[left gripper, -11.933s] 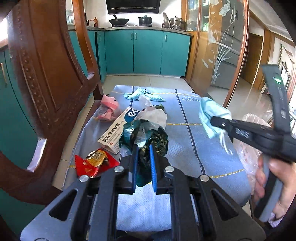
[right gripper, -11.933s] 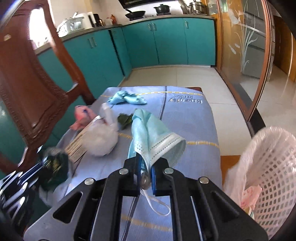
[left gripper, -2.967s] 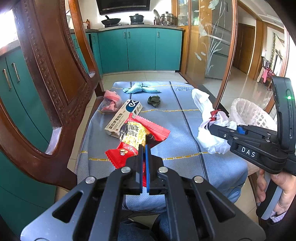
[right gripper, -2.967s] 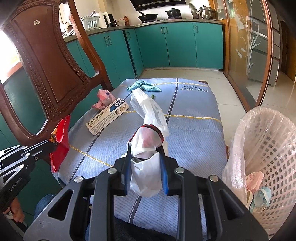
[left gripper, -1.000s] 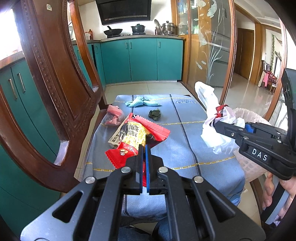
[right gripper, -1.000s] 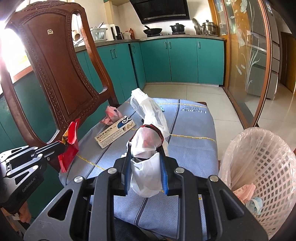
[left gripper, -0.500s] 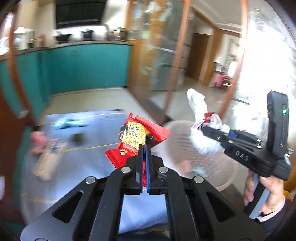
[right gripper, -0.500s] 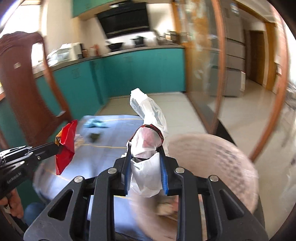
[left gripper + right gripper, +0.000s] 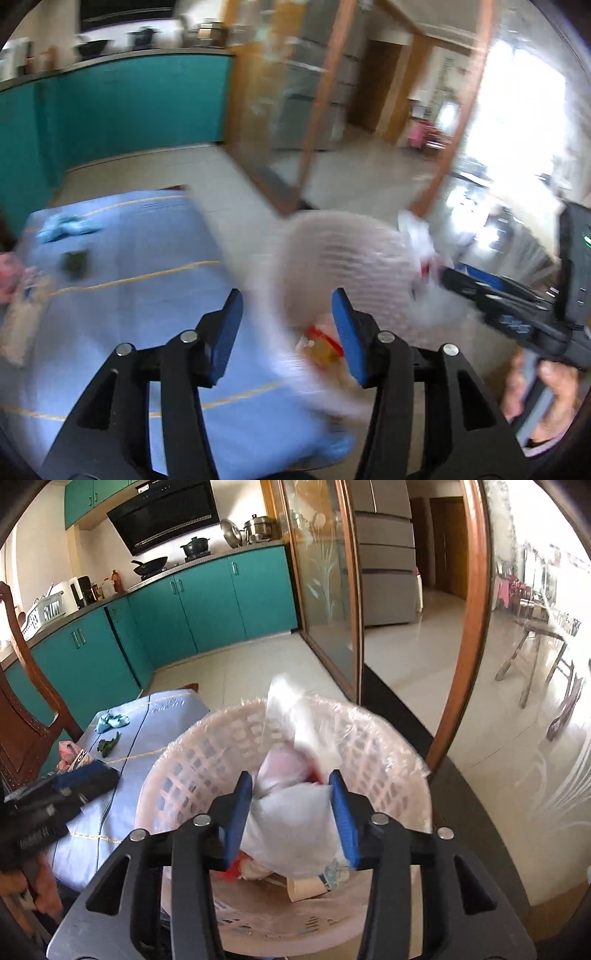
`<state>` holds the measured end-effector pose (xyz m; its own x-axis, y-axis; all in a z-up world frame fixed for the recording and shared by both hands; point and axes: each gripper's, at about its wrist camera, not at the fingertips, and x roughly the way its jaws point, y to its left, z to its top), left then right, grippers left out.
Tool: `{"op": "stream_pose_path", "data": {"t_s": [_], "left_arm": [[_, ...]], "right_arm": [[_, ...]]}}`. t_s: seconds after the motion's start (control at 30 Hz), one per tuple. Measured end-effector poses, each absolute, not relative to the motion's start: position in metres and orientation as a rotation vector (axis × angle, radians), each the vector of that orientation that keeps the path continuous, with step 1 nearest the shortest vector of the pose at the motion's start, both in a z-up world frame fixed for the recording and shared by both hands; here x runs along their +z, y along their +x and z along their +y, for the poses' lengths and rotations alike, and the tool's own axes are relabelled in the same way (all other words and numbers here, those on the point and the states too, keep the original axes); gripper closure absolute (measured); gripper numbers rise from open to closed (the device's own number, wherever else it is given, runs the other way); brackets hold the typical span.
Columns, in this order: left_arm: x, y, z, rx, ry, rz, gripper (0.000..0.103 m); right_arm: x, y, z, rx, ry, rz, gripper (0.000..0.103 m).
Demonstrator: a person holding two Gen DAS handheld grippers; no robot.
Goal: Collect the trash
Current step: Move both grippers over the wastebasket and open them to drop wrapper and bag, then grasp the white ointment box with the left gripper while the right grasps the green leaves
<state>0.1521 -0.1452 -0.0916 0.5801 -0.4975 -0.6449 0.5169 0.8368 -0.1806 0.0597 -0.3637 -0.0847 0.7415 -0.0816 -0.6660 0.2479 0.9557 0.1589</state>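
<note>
Step in hand: dropping two pieces of trash into the basket (image 9: 391, 760), a pale lattice bin lined with clear film, standing on the floor just beside the table (image 9: 155, 251) with its blue cloth.

Left gripper (image 9: 286, 328): tongs opening, now fairly wide, nothing between the pads. The red snack wrapper (image 9: 321, 343) shows blurred below them, inside the basket, apparently just let go.

Right gripper (image 9: 291, 808): tongs opening over the basket mouth, standing at a middling width. The white plastic bag (image 9: 291, 812) sits between the pads and appears to touch both; whether it is already slipping free cannot be told. Its loose tail stands up above the far rim.

Basket contents, as far as visible: a bit of red, a beige scrap, something pale blue, all partly hidden under the bag.

Left on the table: a light blue mask (image 9: 112, 722) at the far end, a small dark green scrap (image 9: 108, 745), a pink wrapper (image 9: 68, 751), and a box (image 9: 22, 317) near the left edge.

Next move, as judged: let the bag fall clear, then swing both grippers toward the table with tongs wide enough for the remaining pieces, the box being the widest.
</note>
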Motion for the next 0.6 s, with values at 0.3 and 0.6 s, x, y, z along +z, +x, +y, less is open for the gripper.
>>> {"op": "stream_pose_path", "data": {"t_s": [0.3,0.6], "left_arm": [[-0.128,0.248,0.026,-0.037,0.033,0.848,0.022],[-0.179,0.273,0.065,-0.060,0.027,1.018,0.027]], "right_arm": [[-0.077,0.101,-0.309,-0.010,0.252,0.715,0.048],[-0.087,0.218,-0.185,0.255,0.236,0.795,0.042]]}}
